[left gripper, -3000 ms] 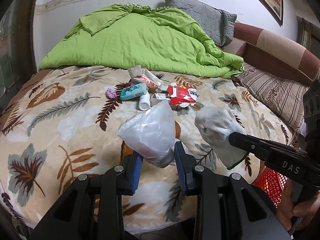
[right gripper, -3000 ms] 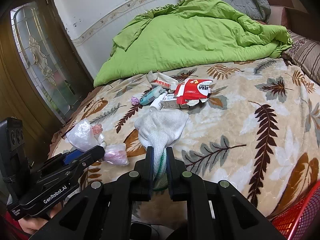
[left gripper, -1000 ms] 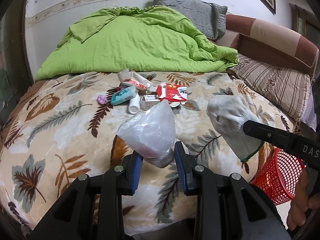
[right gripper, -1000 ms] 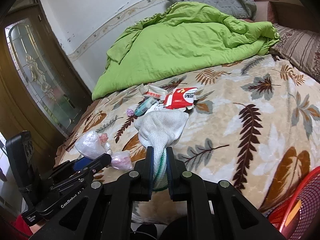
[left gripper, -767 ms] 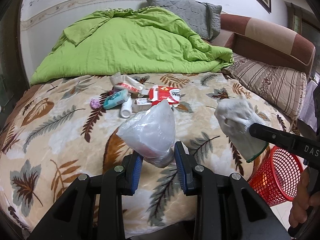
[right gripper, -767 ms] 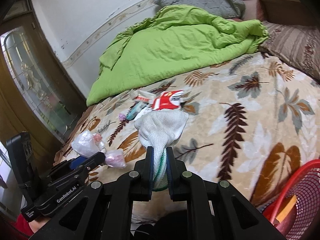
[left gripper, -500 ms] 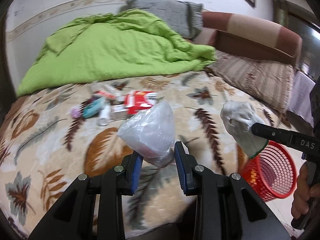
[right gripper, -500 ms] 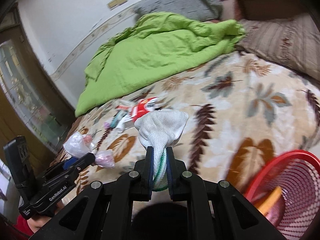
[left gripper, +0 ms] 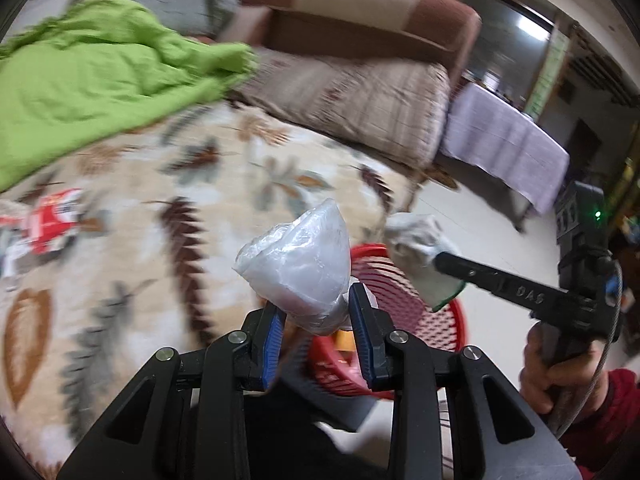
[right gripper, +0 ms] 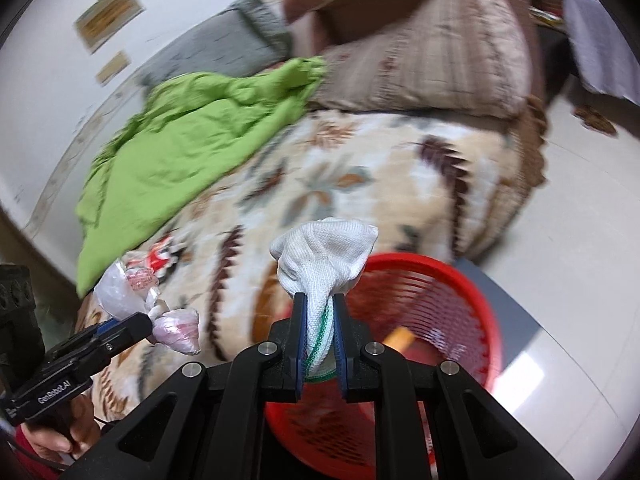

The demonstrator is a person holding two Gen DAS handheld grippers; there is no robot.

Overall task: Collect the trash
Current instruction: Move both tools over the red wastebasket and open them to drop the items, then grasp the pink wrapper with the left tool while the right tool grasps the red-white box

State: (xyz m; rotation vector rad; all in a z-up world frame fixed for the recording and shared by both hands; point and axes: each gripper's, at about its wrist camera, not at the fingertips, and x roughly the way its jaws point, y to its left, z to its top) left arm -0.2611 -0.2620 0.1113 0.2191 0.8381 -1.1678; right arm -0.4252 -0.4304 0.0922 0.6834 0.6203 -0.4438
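- The step in hand looks like the carry to the bin: both grippers bear trash toward the red basket (right gripper: 452,280), which stands on the pale floor just off the corner of the bed (right gripper: 400,168)
- The left gripper (left gripper: 316,332) is clenched on a crumpled clear plastic bag (left gripper: 298,264); in its own view the bag sits in front of the basket's near rim, and in the right wrist view it hangs over the leaf-print blanket, beside the basket and not above it
- The right gripper (right gripper: 320,328) pinches a white knit glove (right gripper: 326,256) by its green-edged cuff; its jaws have just eased apart a little, yet the cuff sits between the pads and appears gripped; the glove hangs at the basket's near rim
- Something orange already lies inside the basket
- Next, each item probably has to be brought squarely over the basket mouth before the jaws let go; the light bag may cling to the blue pads or drift aside
- More litter, a red-and-white packet (left gripper: 54,224) among it, lies on the bed, so the task seems far from finished
- Readable writing: "DAS" on the right gripper's arm and "GenRobot.AI" on the left gripper's body; the packet's print is too blurred to read
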